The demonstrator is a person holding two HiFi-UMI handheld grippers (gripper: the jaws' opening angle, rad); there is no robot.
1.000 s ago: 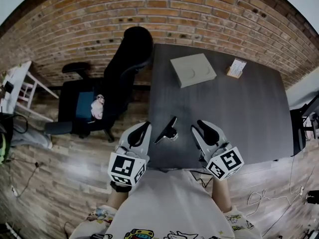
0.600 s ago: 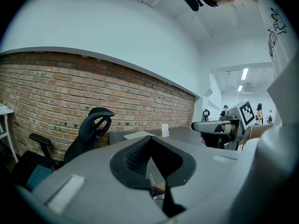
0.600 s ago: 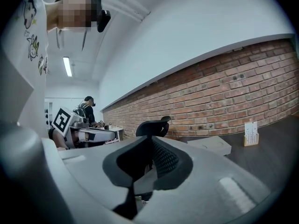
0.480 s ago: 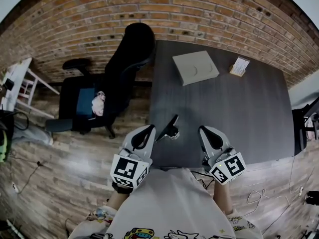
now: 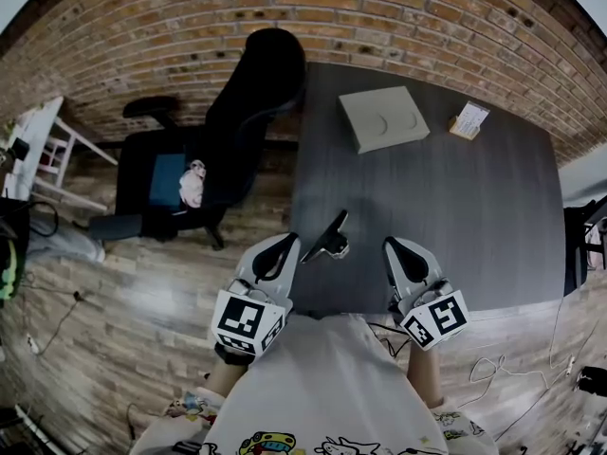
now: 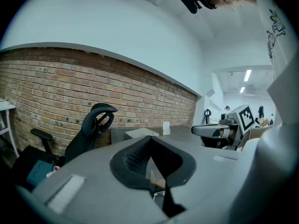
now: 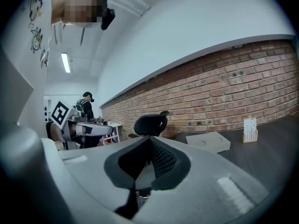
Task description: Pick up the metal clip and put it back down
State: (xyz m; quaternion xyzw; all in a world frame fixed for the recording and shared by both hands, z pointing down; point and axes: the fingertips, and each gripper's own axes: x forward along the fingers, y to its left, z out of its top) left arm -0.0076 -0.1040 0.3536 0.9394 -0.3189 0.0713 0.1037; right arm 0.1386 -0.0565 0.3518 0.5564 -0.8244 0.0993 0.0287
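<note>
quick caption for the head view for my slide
Metal clip on the dark table between the shut left tongs and right tongs, which just closed on nothing.

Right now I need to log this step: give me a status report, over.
Left gripper shut, empty. Right gripper just closed, also empty. Metal clip on the table between them, apart from both. Nothing in the way.

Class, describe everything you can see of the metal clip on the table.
The metal clip looks small and dark, with a long thin arm and a paler shiny patch at its wider end. It lies slantwise on the dark grey table, near the front edge, close beside the left gripper, which does not hold it. Only the table appears to touch it.
</note>
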